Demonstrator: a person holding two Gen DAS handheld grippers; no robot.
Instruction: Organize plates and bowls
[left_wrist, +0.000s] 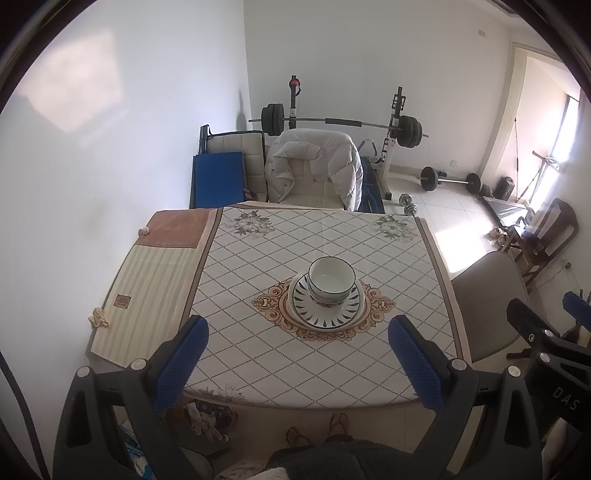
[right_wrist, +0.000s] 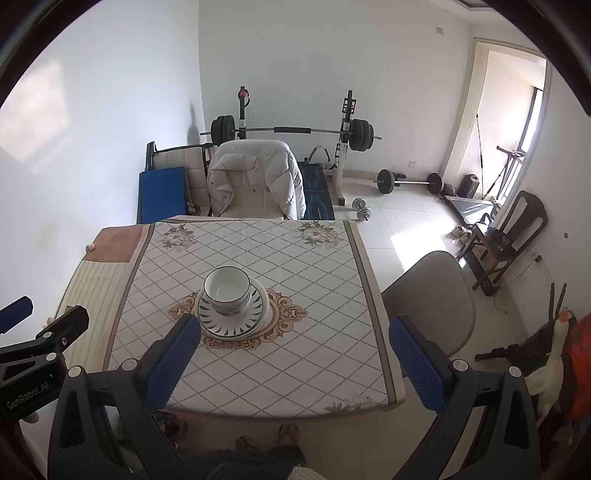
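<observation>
Item: 1 bowl (left_wrist: 331, 277) stacked on plates (left_wrist: 327, 304), centred on the table (left_wrist: 258, 332), ahead of the left tongs (left_wrist: 298, 341) and ahead-left of the right tongs (right_wrist: 295, 341). Both tongs are held wide open, empty. The bowl rim is best pinched squarely and lifted straight.

White is being shown by the bowl (left_wrist: 331, 278), with a dark rim line and a dark floral band low on its wall. Black teardrop marks are being carried around the white plate (left_wrist: 327, 301). A cream cloth (left_wrist: 258, 288) crossed by a dark dotted diamond grid is being worn by the desk, with a gold scrolled medallion at centre and grey-brown flowers at the corners. A pale striped mat (left_wrist: 147, 295) topped in brown is being seen beside it. Blue textured pads on black frames are being shown by the left tool (left_wrist: 298, 339) and right tool (right_wrist: 295, 338).
</observation>
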